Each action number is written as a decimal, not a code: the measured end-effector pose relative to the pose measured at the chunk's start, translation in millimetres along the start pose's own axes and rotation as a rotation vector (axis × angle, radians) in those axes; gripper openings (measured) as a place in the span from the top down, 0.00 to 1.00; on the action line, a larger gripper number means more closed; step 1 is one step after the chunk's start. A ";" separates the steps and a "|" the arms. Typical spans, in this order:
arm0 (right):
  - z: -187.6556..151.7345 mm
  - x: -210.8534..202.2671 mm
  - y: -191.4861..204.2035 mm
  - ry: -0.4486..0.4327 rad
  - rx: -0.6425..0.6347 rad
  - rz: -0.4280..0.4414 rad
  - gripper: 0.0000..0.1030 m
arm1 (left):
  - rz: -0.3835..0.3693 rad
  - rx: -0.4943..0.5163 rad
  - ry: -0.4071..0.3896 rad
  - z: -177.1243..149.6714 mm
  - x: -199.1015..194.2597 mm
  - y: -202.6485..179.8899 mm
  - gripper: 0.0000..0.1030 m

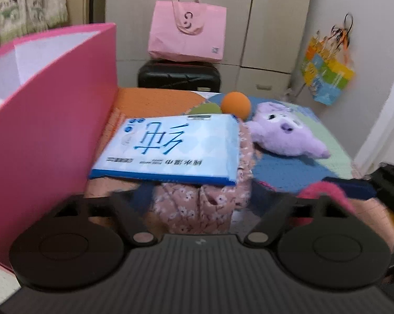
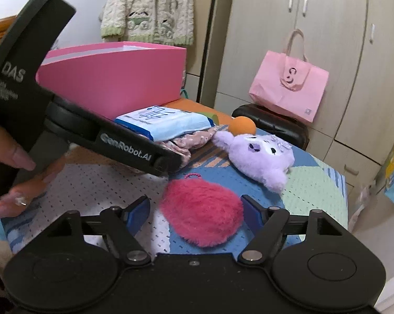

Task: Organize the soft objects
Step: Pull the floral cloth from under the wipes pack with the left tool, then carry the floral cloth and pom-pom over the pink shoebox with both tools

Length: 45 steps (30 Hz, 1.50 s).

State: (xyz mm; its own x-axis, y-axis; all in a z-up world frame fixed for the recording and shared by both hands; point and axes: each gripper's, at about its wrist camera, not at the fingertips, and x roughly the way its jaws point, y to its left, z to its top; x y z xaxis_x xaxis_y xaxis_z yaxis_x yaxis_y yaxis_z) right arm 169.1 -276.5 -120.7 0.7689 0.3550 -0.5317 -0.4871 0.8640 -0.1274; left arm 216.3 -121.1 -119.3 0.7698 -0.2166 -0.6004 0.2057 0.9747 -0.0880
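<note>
Closest to your right gripper [image 2: 195,210] lies the fluffy pink pouch [image 2: 202,216], flat on the patterned table mat [image 2: 314,183]. It sits between the blue finger pads, the right pad [image 2: 250,213] just at its edge and the left pad [image 2: 139,213] clear of it, so the jaws stand apart and nothing is clamped.

Your left gripper [image 1: 199,193] points down over the floral cloth [image 1: 197,206]. Its jaws are apart too, and the cloth lies bunched between the fingers; whether they touch it you cannot tell through the blur. In the right wrist view your hand [image 2: 19,172] holds that gripper's body at the left edge.

A blue wet wipes pack [image 1: 168,149] rests on top of the floral cloth, just beside the tall pink box [image 1: 48,130]. Past the pack sit the purple plush toy [image 2: 259,157] and, behind it, the orange ball [image 2: 244,125]. Beyond the table, a pink tote bag [image 1: 187,34] stands on a black case [image 1: 178,76].
</note>
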 end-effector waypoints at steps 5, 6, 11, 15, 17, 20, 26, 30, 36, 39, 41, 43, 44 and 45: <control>-1.4 -5.0 -6.3 -0.022 0.078 0.022 0.39 | 0.001 0.020 -0.019 -1.7 -4.0 2.1 0.87; -1.7 -4.1 -7.1 -0.018 0.088 0.022 0.40 | -0.008 0.019 -0.025 -2.5 -5.4 3.1 0.88; -2.1 -5.5 -3.2 -0.025 0.121 -0.013 0.46 | -0.040 0.015 -0.053 -7.1 -18.3 6.1 0.89; -3.1 -12.4 0.6 -0.038 0.145 -0.029 0.46 | -0.111 -0.004 -0.077 -6.7 -35.4 12.1 0.89; -2.2 -18.5 3.4 -0.049 0.148 -0.037 0.46 | -0.160 -0.017 -0.081 -3.4 -44.8 16.8 0.89; 0.6 -28.6 7.6 -0.063 0.141 -0.047 0.46 | -0.216 -0.017 -0.075 -1.8 -57.9 23.0 0.89; 3.6 -49.4 18.5 -0.075 0.121 -0.060 0.46 | -0.258 0.011 -0.011 -10.4 -72.2 29.6 0.89; 4.3 -58.0 23.2 -0.059 0.123 -0.063 0.46 | -0.269 0.034 0.030 -18.2 -78.5 34.5 0.89; 4.7 -64.7 29.8 -0.005 0.151 -0.035 0.45 | -0.305 0.055 0.089 -22.5 -89.6 43.4 0.89; 7.7 -65.8 29.6 0.020 0.181 -0.008 0.45 | -0.336 0.063 0.110 -18.5 -98.0 48.8 0.89; 11.6 -66.3 29.2 0.040 0.203 0.022 0.45 | -0.353 0.079 0.121 -14.9 -104.6 51.0 0.89; 15.5 -66.4 29.8 0.062 0.218 0.051 0.45 | -0.363 0.101 0.136 -12.8 -110.5 52.2 0.89; 17.2 -66.3 30.1 0.073 0.221 0.063 0.45 | -0.366 0.110 0.144 -12.0 -112.4 52.7 0.89; 19.4 -66.2 30.0 0.083 0.224 0.073 0.45 | -0.371 0.119 0.152 -11.6 -114.9 53.5 0.89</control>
State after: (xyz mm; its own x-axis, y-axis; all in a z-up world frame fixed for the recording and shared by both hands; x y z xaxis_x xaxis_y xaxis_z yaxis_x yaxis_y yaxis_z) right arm 111.7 -267.1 -73.1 0.6937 0.3973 -0.6008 -0.4295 0.8978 0.0978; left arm 131.8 -43.3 -64.3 0.5340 -0.5325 -0.6567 0.5277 0.8168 -0.2332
